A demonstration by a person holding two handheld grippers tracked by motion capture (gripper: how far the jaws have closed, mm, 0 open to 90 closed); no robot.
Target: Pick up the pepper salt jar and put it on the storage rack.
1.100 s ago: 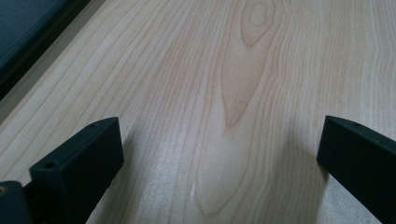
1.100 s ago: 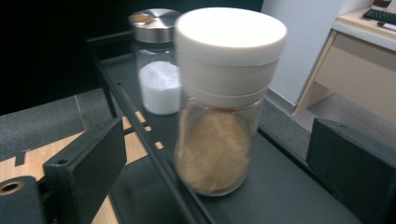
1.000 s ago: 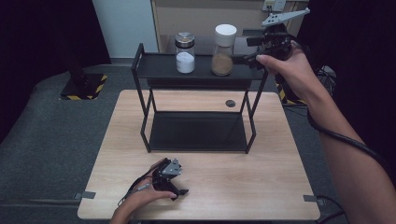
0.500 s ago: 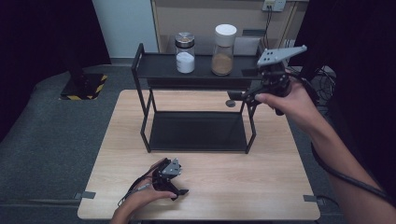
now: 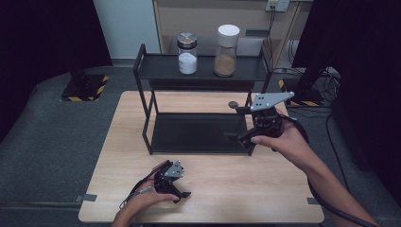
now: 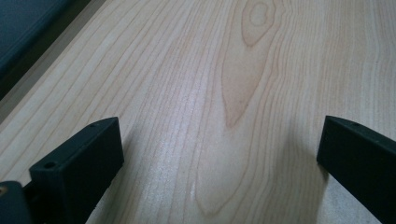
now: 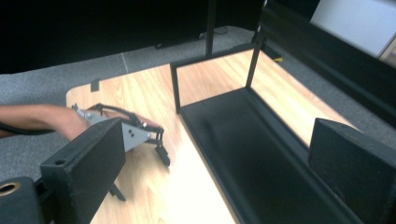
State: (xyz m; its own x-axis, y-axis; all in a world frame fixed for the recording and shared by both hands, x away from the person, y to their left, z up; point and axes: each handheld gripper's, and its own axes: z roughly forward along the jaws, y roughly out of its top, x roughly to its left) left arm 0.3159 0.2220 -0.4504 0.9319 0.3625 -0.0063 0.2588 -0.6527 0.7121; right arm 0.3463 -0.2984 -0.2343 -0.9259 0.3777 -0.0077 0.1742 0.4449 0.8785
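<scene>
We are looking at a black two-tier rack (image 5: pixel 156 71) standing on the far half of a pale wooden table (image 5: pixel 283 198), its long axis running across the table from side to side. The right gripper (image 5: pixel 234 124) is hovering at the rack's right front corner, close to the right front post. Its jaws are spread wide with nothing between them, and they are pointing leftward along the rack's length. In the right gripper view we are sighting past that right gripper (image 7: pixel 215 172) down the bare lower shelf of the rack (image 7: pixel 243 149), which is lying straight ahead of the jaws and slightly below them.

On the rack's top shelf, a jar of white powder with a metal lid (image 5: pixel 187 53) and a taller jar of brown powder with a white lid (image 5: pixel 226 50) are standing upright side by side, apart from each other. A small dark disc (image 5: pixel 233 104) is lying on the table behind the rack's right end; we cannot tell what it is.

Well in front of the rack, the left gripper (image 5: pixel 177 189) is resting near the table's near edge, clearly the farther of the two. Its jaws are also spread over bare wood in the left gripper view (image 6: pixel 219 158). Grey carpet (image 5: pixel 47 142) and dark drapes are surrounding the table.
</scene>
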